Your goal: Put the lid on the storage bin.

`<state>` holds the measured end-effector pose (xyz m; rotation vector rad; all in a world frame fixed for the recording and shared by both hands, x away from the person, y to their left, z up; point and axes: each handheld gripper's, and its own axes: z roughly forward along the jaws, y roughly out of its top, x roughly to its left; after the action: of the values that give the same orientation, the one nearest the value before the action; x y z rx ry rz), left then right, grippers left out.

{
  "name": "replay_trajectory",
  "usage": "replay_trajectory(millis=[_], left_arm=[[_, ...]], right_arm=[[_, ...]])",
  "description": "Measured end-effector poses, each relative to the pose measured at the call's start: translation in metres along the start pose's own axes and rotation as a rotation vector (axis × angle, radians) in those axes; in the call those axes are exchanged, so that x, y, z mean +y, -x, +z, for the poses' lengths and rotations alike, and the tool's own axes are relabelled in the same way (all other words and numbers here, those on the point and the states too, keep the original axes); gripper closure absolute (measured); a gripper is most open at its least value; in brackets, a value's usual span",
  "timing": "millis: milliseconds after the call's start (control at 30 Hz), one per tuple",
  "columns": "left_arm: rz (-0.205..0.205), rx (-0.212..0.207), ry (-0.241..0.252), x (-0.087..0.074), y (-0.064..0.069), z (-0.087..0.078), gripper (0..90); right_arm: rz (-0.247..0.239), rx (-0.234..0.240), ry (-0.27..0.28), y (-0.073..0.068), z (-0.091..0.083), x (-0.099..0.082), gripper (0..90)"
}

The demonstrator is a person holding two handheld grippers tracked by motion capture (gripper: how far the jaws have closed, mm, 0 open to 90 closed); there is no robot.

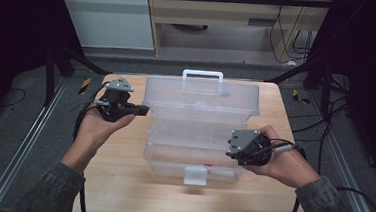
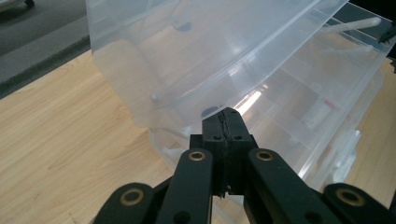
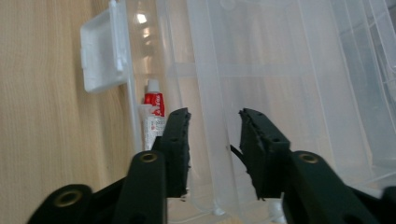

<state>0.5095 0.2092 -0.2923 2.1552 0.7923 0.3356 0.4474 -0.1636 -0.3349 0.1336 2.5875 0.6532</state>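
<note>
Clear box (image 1: 194, 136) mid-table (image 1: 120, 191), lid (image 1: 202, 94) up; left gripper (image 2: 226, 116) jaws pressed together at lid's edge; right gripper (image 3: 214, 140) jaws wide, astride box wall; red-white tube (image 3: 153, 116) inside.

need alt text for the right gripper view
Open black tongs straddle the edge of a clear plastic box on a wooden table. A red and white tube lies inside, near the box's white latch.

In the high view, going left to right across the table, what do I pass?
Left tongs, in the person's left hand → clear plastic box, lid up, white handle at the far side → right tongs, in the right hand.
</note>
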Motion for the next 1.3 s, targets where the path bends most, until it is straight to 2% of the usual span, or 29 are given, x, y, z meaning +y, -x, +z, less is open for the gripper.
replay_trajectory(millis=[67,233,267,300,367,467,500,600,800,933,1300], left_arm=[[0.021,-0.006,0.010,-0.003,0.002,0.001,89.7],[0.024,-0.022,0.007,-0.012,0.007,0.001,89.7],[0.022,-0.023,0.003,-0.014,0.008,0.001,89.7],[-0.014,-0.013,-0.028,-0.017,0.011,-0.002,89.7],[-0.022,-0.015,-0.032,-0.020,0.013,-0.002,89.7],[-0.010,-0.016,-0.030,-0.024,0.015,-0.001,89.7],[0.016,-0.028,-0.010,-0.025,0.014,0.001,89.7],[0.017,-0.034,-0.011,-0.030,0.016,0.002,89.7],[0.009,-0.049,-0.007,-0.039,0.020,0.004,89.7],[0.009,-0.045,-0.005,-0.042,0.021,0.004,89.7],[0.010,-0.055,0.003,-0.047,0.022,0.005,89.8]], right_arm=[[0.016,-0.011,0.017,-0.004,-0.002,-0.003,53.2],[0.057,-0.044,0.025,-0.010,-0.007,-0.012,39.3],[0.071,-0.053,0.029,-0.011,-0.008,-0.014,38.1],[0.082,-0.057,0.032,-0.011,-0.010,-0.015,36.4],[0.103,-0.072,0.042,-0.012,-0.013,-0.019,32.7],[0.133,-0.088,0.051,-0.012,-0.018,-0.025,29.2],[0.139,-0.091,0.049,-0.012,-0.020,-0.027,27.7],[0.169,-0.106,0.035,-0.010,-0.023,-0.034,23.6],[0.219,-0.107,0.022,-0.002,-0.025,-0.045,20.9],[0.232,-0.111,0.029,-0.002,-0.027,-0.051,19.2],[0.261,-0.126,0.006,-0.005,-0.034,-0.065,19.0]])
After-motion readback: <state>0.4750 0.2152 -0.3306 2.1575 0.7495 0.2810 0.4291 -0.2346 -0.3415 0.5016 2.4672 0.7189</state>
